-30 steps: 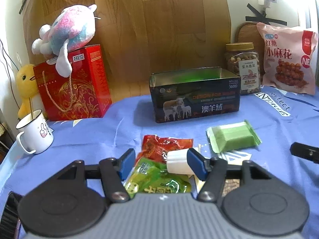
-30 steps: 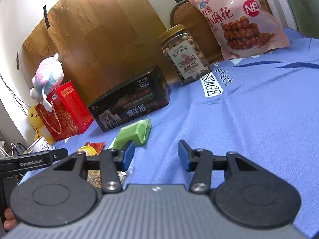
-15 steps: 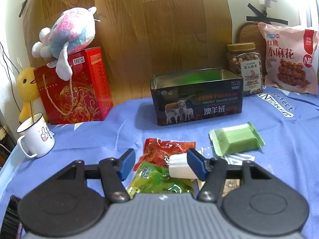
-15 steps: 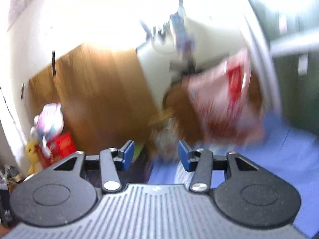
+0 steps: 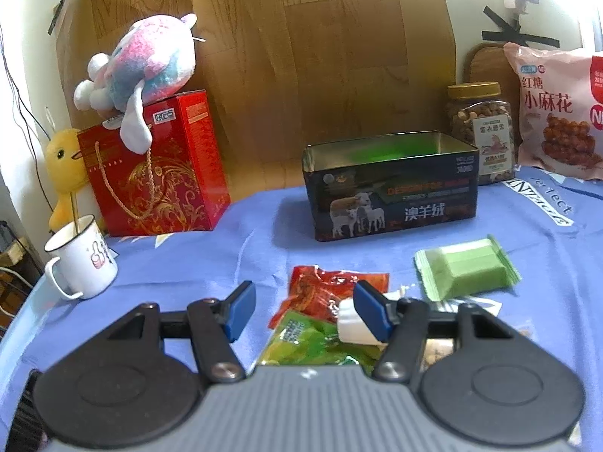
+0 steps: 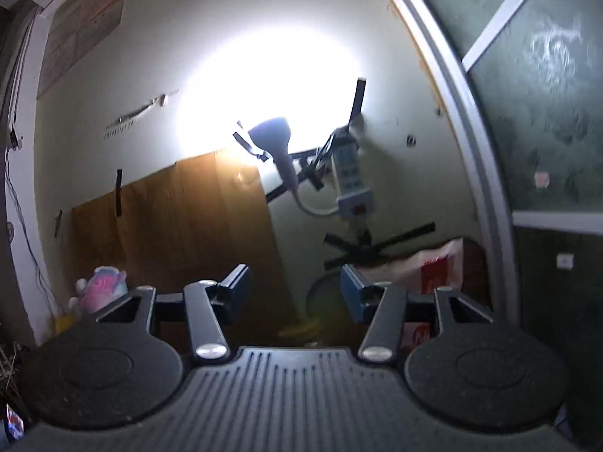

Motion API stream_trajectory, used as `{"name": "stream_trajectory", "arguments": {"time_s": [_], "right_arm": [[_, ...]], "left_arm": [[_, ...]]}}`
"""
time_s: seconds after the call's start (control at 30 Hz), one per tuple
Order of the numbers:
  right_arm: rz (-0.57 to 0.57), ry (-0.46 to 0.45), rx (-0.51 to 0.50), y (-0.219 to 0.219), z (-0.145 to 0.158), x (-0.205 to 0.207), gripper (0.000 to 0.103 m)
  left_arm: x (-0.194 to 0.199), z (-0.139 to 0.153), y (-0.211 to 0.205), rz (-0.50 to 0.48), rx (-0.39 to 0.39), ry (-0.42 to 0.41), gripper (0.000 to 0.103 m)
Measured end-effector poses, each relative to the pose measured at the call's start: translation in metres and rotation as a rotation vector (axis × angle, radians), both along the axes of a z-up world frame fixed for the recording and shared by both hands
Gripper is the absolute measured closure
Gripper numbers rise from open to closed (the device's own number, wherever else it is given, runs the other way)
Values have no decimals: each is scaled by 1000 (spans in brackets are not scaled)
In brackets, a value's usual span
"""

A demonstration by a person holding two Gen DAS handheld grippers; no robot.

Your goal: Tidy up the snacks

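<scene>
In the left wrist view my left gripper [image 5: 305, 310] is open and empty, low over the blue cloth. Just past its fingertips lie a red snack packet [image 5: 331, 288], a green snack packet [image 5: 309, 342] and a small white packet [image 5: 352, 326] beside the right finger. A green wrapped bar [image 5: 467, 267] lies to the right. An open dark tin [image 5: 392, 184] stands behind them. My right gripper [image 6: 294, 293] is open and empty, tilted up at the wall and lamp; the snacks on the cloth are out of its view.
A white mug [image 5: 81, 260] stands at the left edge, with a red gift box [image 5: 154, 165] and plush toys behind it. A jar of nuts [image 5: 480, 128] and a pink snack bag [image 5: 557, 113] stand at the back right.
My right gripper has swung up from the table to face the wall and lamp. My left gripper has drawn back slightly; the snacks have not moved.
</scene>
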State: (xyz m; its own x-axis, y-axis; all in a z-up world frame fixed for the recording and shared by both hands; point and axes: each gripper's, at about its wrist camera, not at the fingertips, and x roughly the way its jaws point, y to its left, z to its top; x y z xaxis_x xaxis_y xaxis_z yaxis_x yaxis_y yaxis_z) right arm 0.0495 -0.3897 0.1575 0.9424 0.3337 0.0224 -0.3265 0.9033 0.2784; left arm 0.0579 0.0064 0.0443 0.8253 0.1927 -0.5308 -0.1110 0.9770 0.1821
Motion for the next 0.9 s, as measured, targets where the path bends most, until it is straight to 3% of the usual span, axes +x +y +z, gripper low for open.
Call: {"name": "stream_trajectory", "arguments": {"time_s": [0.27, 0.5, 0.63, 0.77, 0.83, 0.9], "right_arm": [[98, 190, -67, 61, -87, 29, 47], [159, 292, -92, 82, -113, 41, 47], [199, 350, -102, 89, -125, 49, 47], [267, 413, -151, 103, -136, 58, 47], [310, 439, -186, 112, -141, 64, 47], [352, 465, -223, 123, -145, 69, 47]], "left_arm": [[6, -1, 3, 22, 29, -1, 44], [14, -5, 5, 24, 25, 19, 44], [20, 8, 20, -78, -164, 47, 44], [37, 23, 26, -258, -385, 101, 44], [51, 25, 19, -330, -439, 144, 44], [66, 21, 10, -355, -432, 175, 44]]}}
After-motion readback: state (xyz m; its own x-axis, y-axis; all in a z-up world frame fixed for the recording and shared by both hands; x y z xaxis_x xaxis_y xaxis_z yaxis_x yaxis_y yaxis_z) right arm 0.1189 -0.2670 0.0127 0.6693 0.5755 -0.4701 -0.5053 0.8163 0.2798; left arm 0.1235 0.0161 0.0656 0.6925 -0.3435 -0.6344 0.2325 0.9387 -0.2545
